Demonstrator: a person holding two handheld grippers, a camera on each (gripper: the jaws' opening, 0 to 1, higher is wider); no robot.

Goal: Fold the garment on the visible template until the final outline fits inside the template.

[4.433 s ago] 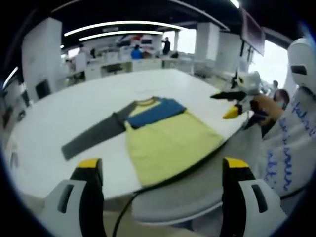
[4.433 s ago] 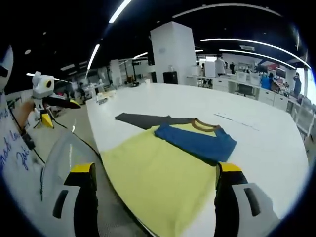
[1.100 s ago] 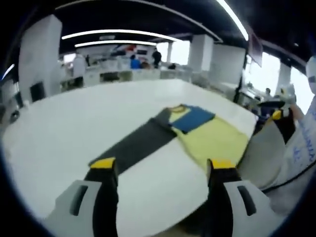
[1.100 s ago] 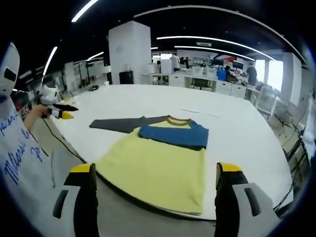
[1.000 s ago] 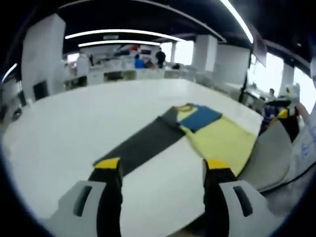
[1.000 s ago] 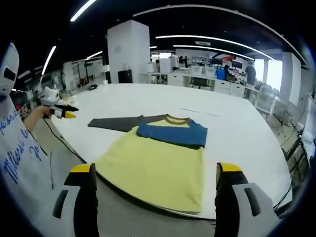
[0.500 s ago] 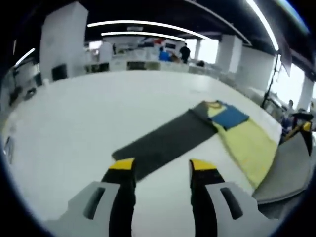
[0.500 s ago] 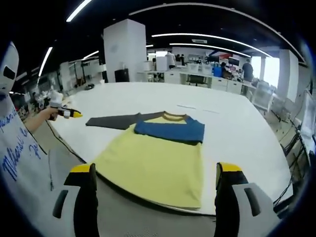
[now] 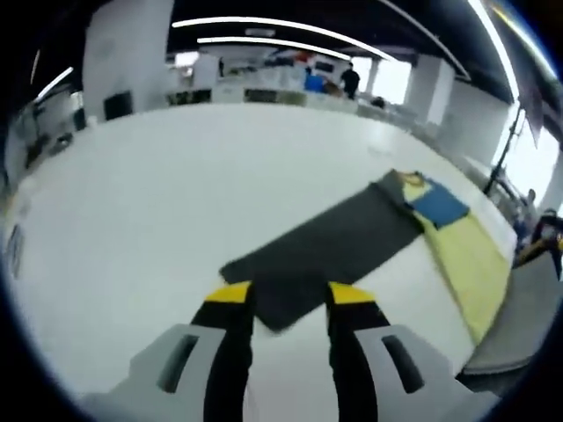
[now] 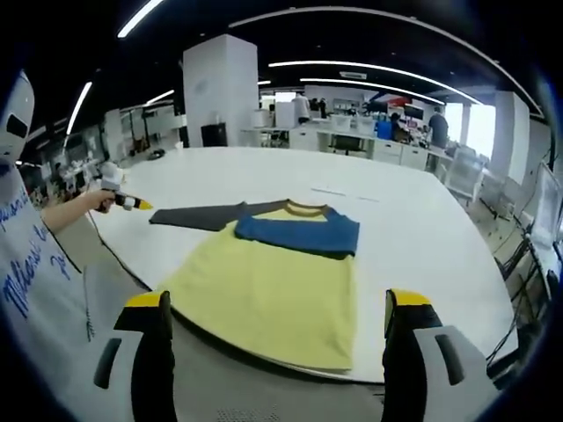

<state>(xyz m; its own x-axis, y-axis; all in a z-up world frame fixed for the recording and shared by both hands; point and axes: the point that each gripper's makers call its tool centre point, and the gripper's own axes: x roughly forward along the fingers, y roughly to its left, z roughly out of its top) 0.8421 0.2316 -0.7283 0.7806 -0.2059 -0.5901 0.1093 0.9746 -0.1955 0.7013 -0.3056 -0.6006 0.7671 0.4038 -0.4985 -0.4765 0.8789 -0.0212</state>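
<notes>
One garment (image 10: 273,272) is being observed lying flat on one white table (image 10: 422,237); its yellow body is lying at the near edge, with the hem running along that edge. One blue sleeve (image 10: 299,234) is lying folded across the chest, just below the brown collar. One dark grey sleeve (image 9: 330,251) is lying stretched out straight across the table top, away from the body.

In the left gripper view, the left gripper (image 9: 286,294) is being held low over the cuff end of the grey sleeve, its two yellow-tipped jaws standing narrow, one at either side of that cuff corner. Whether cloth is being pinched cannot be told. In the right gripper view, the same gripper is being seen small, held in a hand (image 10: 106,200) just off the end of the grey sleeve at the table's edge.

The right gripper (image 10: 274,303) is being held back from the near edge of the table, its two jaws standing wide apart with nothing between them, the yellow hem being framed beyond them.

One thin pale line (image 10: 339,192) is being noted on the table surface beyond the collar
</notes>
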